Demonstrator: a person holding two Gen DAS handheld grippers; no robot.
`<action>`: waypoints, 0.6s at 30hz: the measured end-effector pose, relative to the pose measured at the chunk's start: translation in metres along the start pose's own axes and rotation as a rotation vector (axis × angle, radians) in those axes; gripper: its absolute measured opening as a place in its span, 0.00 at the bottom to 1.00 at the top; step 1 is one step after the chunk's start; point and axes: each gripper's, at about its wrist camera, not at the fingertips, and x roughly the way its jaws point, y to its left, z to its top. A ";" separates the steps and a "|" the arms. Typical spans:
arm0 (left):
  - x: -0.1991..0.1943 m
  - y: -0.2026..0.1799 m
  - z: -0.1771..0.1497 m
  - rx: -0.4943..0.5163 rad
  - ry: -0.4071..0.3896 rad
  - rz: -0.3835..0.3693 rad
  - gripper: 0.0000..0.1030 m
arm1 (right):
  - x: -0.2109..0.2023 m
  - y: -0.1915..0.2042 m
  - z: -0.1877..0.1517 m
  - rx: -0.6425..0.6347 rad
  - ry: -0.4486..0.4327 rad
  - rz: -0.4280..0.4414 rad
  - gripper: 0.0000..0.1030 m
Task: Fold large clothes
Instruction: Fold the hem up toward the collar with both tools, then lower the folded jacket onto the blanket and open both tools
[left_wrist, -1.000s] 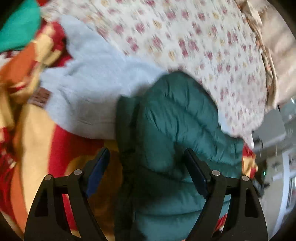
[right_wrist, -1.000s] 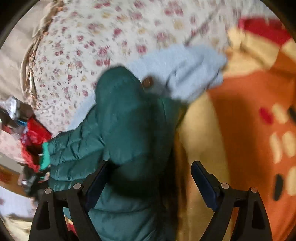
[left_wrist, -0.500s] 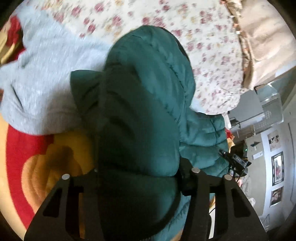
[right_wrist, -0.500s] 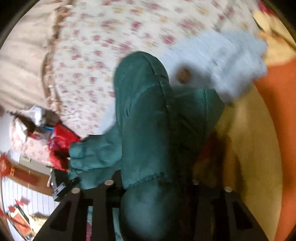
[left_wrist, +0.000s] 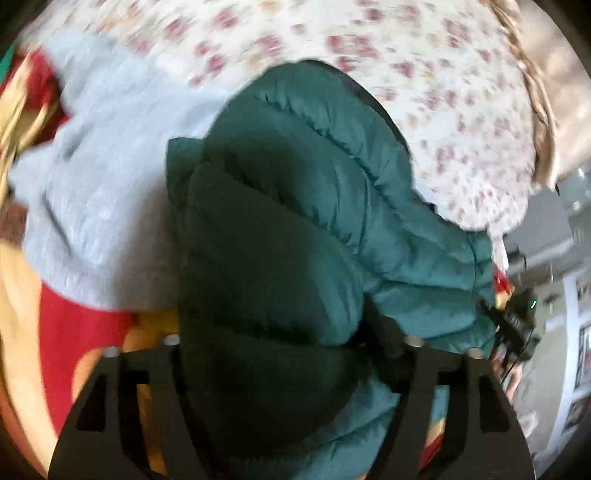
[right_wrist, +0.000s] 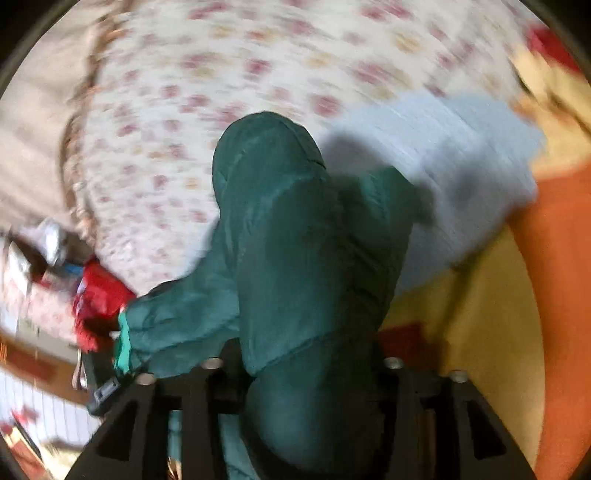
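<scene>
Your left hand-held gripper (left_wrist: 291, 347) has the green jacket (left_wrist: 295, 206) bunched between its jaws. The jaws have just been opening, and its fingertips are buried in the padding, so you cannot tell whether they are clamped on it. The jacket lies on the bed, doubled over into a thick roll. Judged from this, at least one fold is made; squaring up and the final placement remain.

To the left of the jacket lies a grey sweater (left_wrist: 107, 177), touching it. It stands in the way of any fold laid to that side. A red and yellow blanket (left_wrist: 74, 332) lies under both, near you. The floral sheet (left_wrist: 424, 92) covers the far part of the bed.

Your right hand-held gripper (right_wrist: 299, 369) straddles the same roll, with the padding filling the gap. Its jaws have also just been opening; whether they are pressing on the jacket cannot be told.
</scene>
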 end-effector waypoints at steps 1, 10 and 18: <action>-0.001 0.004 0.000 -0.025 -0.004 -0.021 0.71 | 0.002 -0.010 -0.002 0.045 -0.006 0.001 0.67; -0.079 -0.002 -0.002 -0.015 -0.155 -0.060 0.71 | -0.057 0.037 -0.008 -0.155 -0.219 -0.251 0.68; -0.066 -0.035 0.009 0.033 -0.162 0.035 0.71 | -0.051 0.092 -0.019 -0.336 -0.254 -0.282 0.64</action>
